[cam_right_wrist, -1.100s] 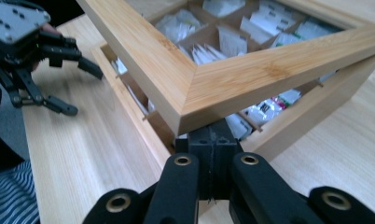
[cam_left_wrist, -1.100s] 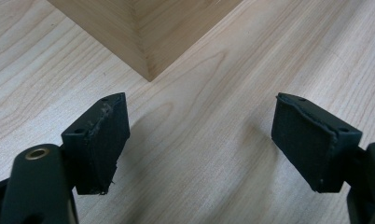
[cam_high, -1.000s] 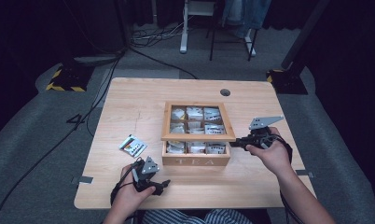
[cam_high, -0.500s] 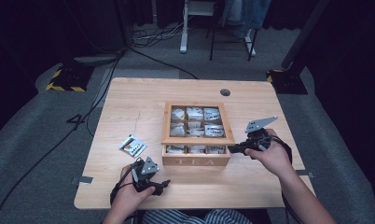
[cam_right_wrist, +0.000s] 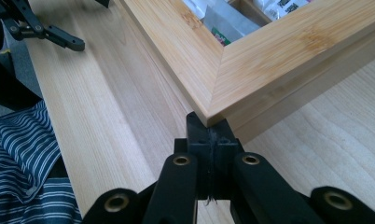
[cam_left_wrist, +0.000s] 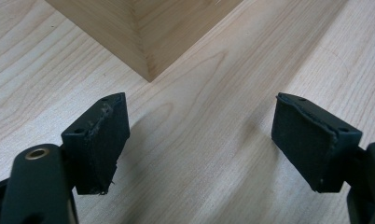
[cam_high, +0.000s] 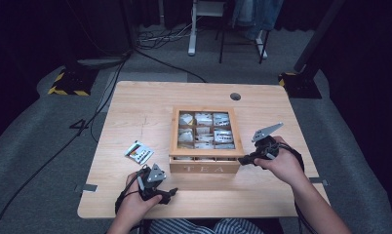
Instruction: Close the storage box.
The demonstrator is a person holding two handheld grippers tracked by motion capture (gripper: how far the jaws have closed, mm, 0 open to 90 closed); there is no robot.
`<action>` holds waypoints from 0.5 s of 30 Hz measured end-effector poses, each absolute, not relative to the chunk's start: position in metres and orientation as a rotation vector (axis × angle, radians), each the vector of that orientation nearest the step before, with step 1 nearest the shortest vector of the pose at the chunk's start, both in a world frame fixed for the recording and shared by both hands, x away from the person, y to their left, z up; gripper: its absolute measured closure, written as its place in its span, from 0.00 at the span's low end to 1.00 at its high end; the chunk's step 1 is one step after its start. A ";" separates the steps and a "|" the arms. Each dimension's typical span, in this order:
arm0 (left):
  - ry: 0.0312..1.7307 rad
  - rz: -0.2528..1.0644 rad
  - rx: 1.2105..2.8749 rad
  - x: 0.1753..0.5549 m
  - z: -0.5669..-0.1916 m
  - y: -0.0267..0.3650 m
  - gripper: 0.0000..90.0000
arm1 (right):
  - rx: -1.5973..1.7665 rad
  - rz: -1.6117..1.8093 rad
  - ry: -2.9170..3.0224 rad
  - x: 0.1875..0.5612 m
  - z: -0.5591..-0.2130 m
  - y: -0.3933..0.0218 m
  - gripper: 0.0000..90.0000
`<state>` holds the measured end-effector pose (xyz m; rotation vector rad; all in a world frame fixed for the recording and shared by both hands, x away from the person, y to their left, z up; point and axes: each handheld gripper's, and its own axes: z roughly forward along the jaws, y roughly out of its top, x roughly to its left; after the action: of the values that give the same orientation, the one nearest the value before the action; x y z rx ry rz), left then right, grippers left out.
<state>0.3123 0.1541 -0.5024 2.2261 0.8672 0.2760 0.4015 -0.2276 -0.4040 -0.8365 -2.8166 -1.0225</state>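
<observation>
On the pale wooden surface (cam_high: 135, 102), at about eight o'clock from the box, a small striped tea sachet (cam_high: 139, 151) is seen lying flat and alone. Near the six o'clock edge, the left gripper (cam_high: 166, 196) is held low in the person's left hand (cam_high: 134, 207); its black padded fingers (cam_left_wrist: 101, 140) are spread wide with nothing between them, and the near left corner of the box is seen just beyond them in the left gripper view.

At the centre stands the square bamboo tea box (cam_high: 206, 168), lettered TEA on its front wall, its framed window lid (cam_high: 174, 131) lying closed over six compartments of sachets.

At the box's four o'clock corner, the right gripper (cam_high: 245, 160) is held by the right hand (cam_high: 282, 165). In the right gripper view its fingers (cam_right_wrist: 209, 140) are pressed together, empty, with their tips tucked just under the lid's corner.

It is judged that the lid is to be levered open. The closed tips could slip off the narrow overhang, or the light box could be pushed toward nine o'clock, since it is not steadied by the left gripper.

The hinge side cannot be made out, the sachet labels are too small to read, and actual contact between tips and lid cannot be confirmed.
</observation>
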 end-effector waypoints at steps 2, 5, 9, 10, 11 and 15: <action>0.866 0.277 2.226 0.312 -0.502 0.154 0.22 | -0.833 -1.004 -2.822 0.402 -0.405 -0.227 1.00; 0.865 0.277 2.223 0.312 -0.503 0.154 0.22 | -0.832 -0.977 -2.826 0.402 -0.407 -0.227 1.00; 0.864 0.280 2.219 0.312 -0.503 0.154 0.22 | -0.834 -0.941 -2.837 0.402 -0.408 -0.226 0.99; 0.864 0.280 2.219 0.312 -0.503 0.154 0.22 | -0.835 -0.935 -2.835 0.402 -0.409 -0.226 0.99; 0.863 0.281 2.219 0.312 -0.503 0.154 0.22 | -0.834 -0.933 -2.835 0.402 -0.409 -0.226 0.99; 0.861 0.284 2.220 0.312 -0.503 0.154 0.22 | -0.845 -0.903 -2.831 0.403 -0.411 -0.226 0.99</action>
<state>0.3122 0.1541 -0.5034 2.2205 0.8610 0.2840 0.4026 -0.2257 -0.4112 -0.8455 -2.8313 -0.9029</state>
